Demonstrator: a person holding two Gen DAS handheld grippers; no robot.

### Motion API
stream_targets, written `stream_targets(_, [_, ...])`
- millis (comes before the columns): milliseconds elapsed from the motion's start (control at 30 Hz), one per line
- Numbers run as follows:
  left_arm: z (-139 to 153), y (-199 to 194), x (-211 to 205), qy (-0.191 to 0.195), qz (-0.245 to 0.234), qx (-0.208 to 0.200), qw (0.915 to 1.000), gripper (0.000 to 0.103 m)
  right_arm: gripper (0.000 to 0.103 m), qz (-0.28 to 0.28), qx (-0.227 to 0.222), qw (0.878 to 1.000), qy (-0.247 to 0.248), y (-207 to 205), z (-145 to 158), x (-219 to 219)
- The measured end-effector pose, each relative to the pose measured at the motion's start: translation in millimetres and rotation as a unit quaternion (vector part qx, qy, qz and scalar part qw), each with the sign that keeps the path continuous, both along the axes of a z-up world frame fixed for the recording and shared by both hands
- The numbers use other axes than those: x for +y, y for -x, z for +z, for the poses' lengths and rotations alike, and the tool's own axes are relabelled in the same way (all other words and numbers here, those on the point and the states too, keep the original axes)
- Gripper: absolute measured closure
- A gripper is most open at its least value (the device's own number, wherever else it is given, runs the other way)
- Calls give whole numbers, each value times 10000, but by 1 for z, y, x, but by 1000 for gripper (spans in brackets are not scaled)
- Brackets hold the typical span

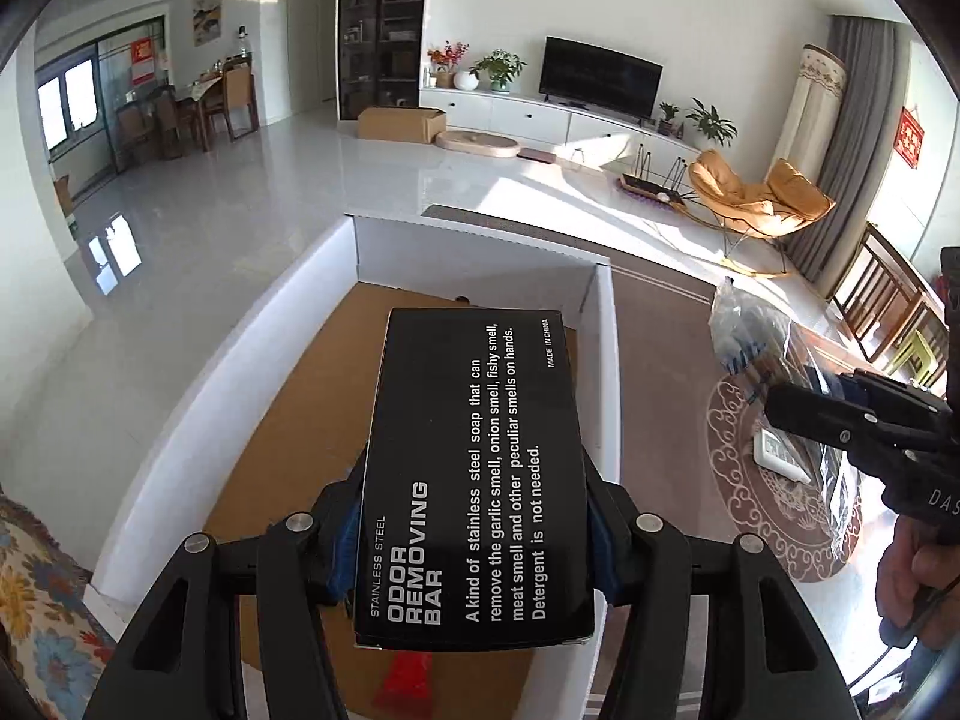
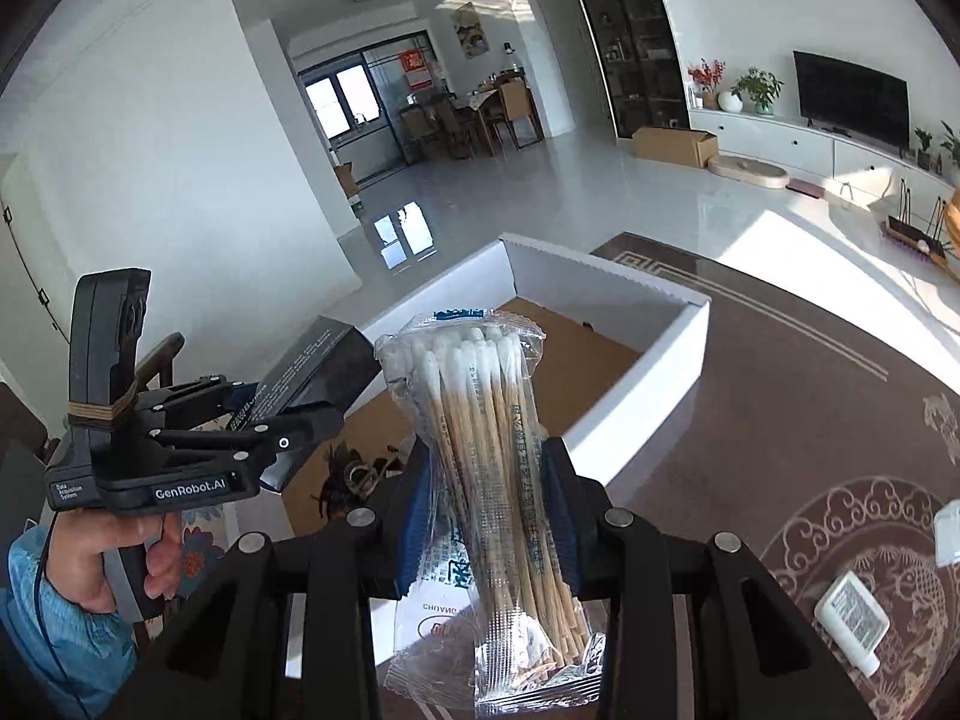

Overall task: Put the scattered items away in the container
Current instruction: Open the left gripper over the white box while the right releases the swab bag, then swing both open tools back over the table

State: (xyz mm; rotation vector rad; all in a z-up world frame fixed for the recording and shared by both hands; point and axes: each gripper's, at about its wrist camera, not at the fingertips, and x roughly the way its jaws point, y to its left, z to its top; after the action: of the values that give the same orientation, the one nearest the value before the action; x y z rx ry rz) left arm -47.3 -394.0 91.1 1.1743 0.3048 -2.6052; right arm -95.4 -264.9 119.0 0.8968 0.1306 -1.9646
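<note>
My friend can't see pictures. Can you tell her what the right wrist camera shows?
The right gripper squeezes a clear bag of cotton swabs above a white cardboard box with a brown floor. To the left, a hand holds the left gripper, which clamps a black box.

Box (image 1: 474,480): matt black card. Swabs (image 2: 498,450): wooden sticks showing through crinkled glossy clear plastic. Container (image 2: 636,384): white corrugated card, brown inside. Floor (image 1: 240,228): gleaming, polished.

Black box (image 1: 474,480): "STAINLESS STEEL ODOR REMOVING BAR", "MADE IN CHINA"; left tongs (image 2: 288,420) body: "GenRobot.AI".
</note>
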Motion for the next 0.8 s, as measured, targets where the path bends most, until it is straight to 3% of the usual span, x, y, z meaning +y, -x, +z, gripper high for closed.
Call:
stream_targets(167, [-23,41,-64,-415,324,-299,9982,46,67,17,113,9990,-443,51,-8,-102])
stream_targets(400, [-73,74,-94,-684,544,-678,9939,45,66,-241,-244,9933,-1103,102,-71,-168])
stream_targets(467, [-88,78,-97,-722,627,-842,9918,44,59,-301,-550,9916,-1133,112,-88,-174])
stream_targets(500, [-95,79,-99,-715,679,-918,9909,41,43,-335,-680,9907,-1133,116,-96,-176])
stream_targets(533, [-101,80,-100,-704,729,-1000,9898,33,37,-367,-753,9903,-1112,120,-101,-176])
stream_targets(667, [-115,74,-101,-667,833,-1090,9883,27,37,-398,-770,9920,-920,119,-103,-161])
stream_targets(800, [-99,63,-81,-473,903,-809,9915,27,37,-325,-561,9968,-460,104,-84,-125])
